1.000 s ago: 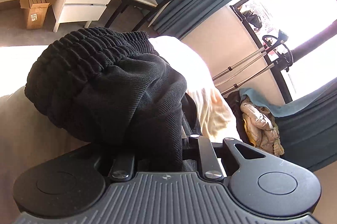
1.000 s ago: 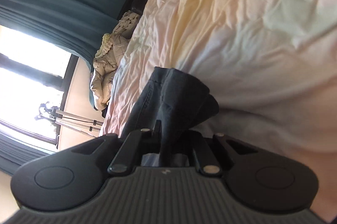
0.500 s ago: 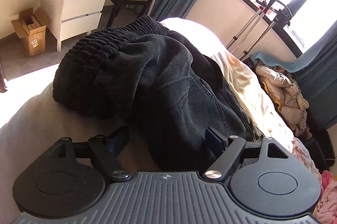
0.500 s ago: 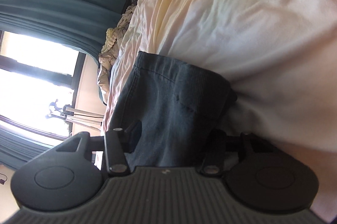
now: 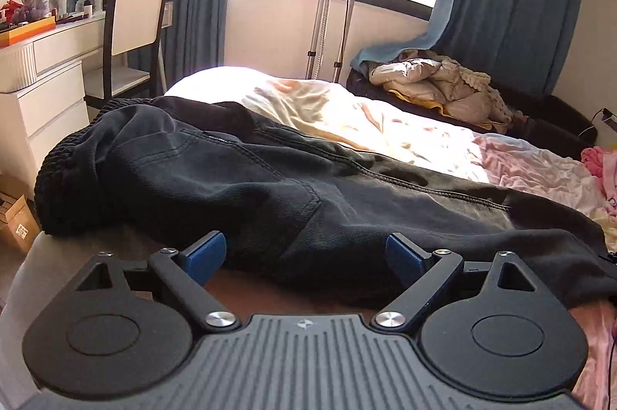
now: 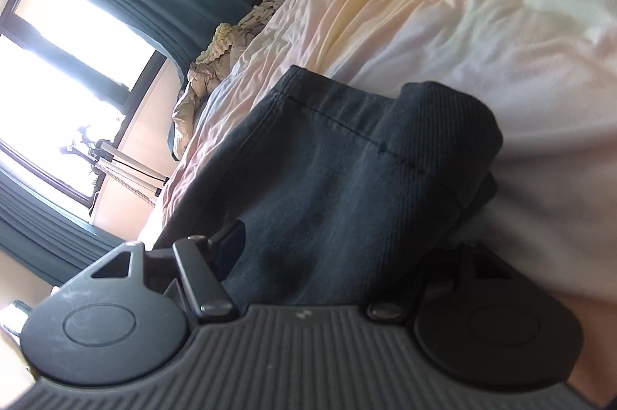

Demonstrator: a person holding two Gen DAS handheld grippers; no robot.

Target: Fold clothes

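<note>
Black trousers lie along the bed, waistband toward the dresser, legs running away from it. Left gripper and right gripper have just been opening; jaws spread, cloth between, unpinched. Risk: bunched waistband slumps, skewing the fold
</note>
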